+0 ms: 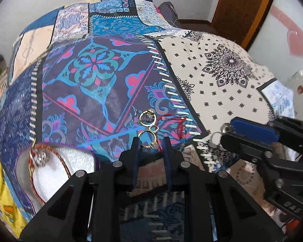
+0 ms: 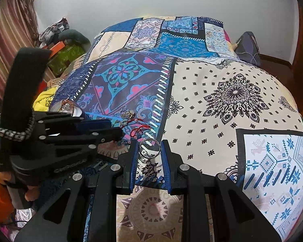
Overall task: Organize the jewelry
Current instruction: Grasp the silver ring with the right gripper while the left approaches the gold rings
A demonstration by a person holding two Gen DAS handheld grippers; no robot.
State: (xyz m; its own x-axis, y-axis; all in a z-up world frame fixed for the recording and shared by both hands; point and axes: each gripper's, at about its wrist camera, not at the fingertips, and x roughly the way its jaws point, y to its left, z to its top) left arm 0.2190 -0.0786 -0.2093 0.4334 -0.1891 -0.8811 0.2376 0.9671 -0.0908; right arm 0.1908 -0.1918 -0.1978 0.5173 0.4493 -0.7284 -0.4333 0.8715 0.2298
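Note:
On a patchwork bedspread lie gold hoop rings point(image 1: 147, 119), a second gold ring point(image 1: 148, 139) and a red thread bracelet point(image 1: 178, 124). My left gripper point(image 1: 150, 141) is open, its fingers either side of the nearer gold ring. A white dish point(image 1: 50, 173) at lower left holds a copper bangle point(image 1: 58, 161) and a small silver piece point(image 1: 41, 157). My right gripper point(image 2: 149, 146) holds a silver ring point(image 2: 149, 148) between its fingers; the ring spans the gap. The right gripper also shows in the left wrist view point(image 1: 226, 129). The dish shows in the right wrist view point(image 2: 67, 107).
The bedspread point(image 2: 222, 104) covers the whole work area, with a white patterned patch on the right. Clutter, an orange box point(image 2: 56, 48) and a curtain stand at far left. A dark pillow point(image 2: 248, 44) lies at the far right by a wooden door frame.

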